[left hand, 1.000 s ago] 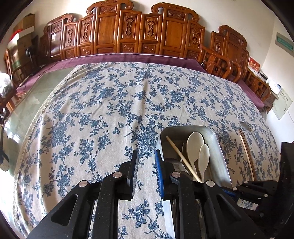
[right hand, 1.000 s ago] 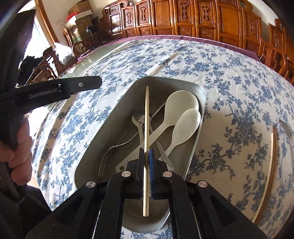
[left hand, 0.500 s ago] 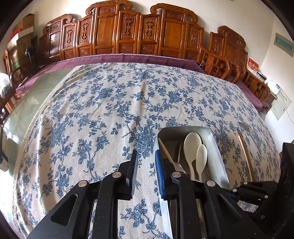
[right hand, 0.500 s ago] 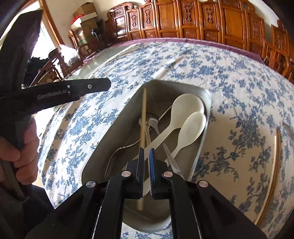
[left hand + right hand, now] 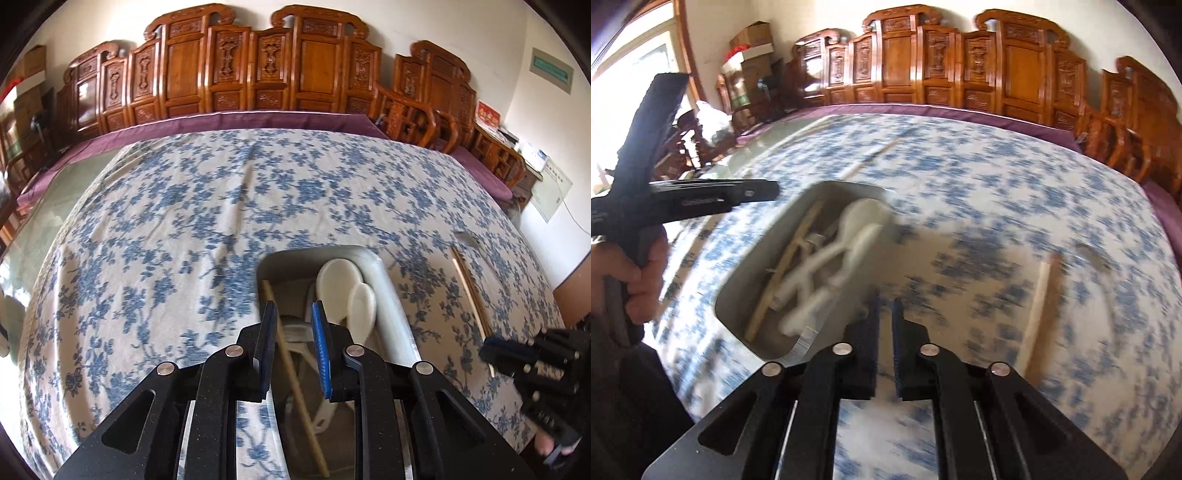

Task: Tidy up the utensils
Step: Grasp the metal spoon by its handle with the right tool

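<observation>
- My table, under its blue-flowered cloth [image 5: 177, 221], carries the metal tray [image 5: 391, 310]; two white spoons [image 5: 340, 280], a chopstick [image 5: 295, 380] and what looks like metal cutlery, blurred, lie inside it.
- One more chopstick [image 5: 1039, 302] lies on the cloth, right of the tray, well apart from it. I judge that the step in hand is fetching it.
- My right gripper [image 5: 884, 332] hangs past the tray's right rim, fingers at a narrow gap, holding nothing.
- My left gripper [image 5: 293, 332] hovers over the tray's left side, fingers moderately parted, empty.
- Next I'd need to widen the right fingers, straddle that thin stick crosswise and pinch low against the cloth.
</observation>
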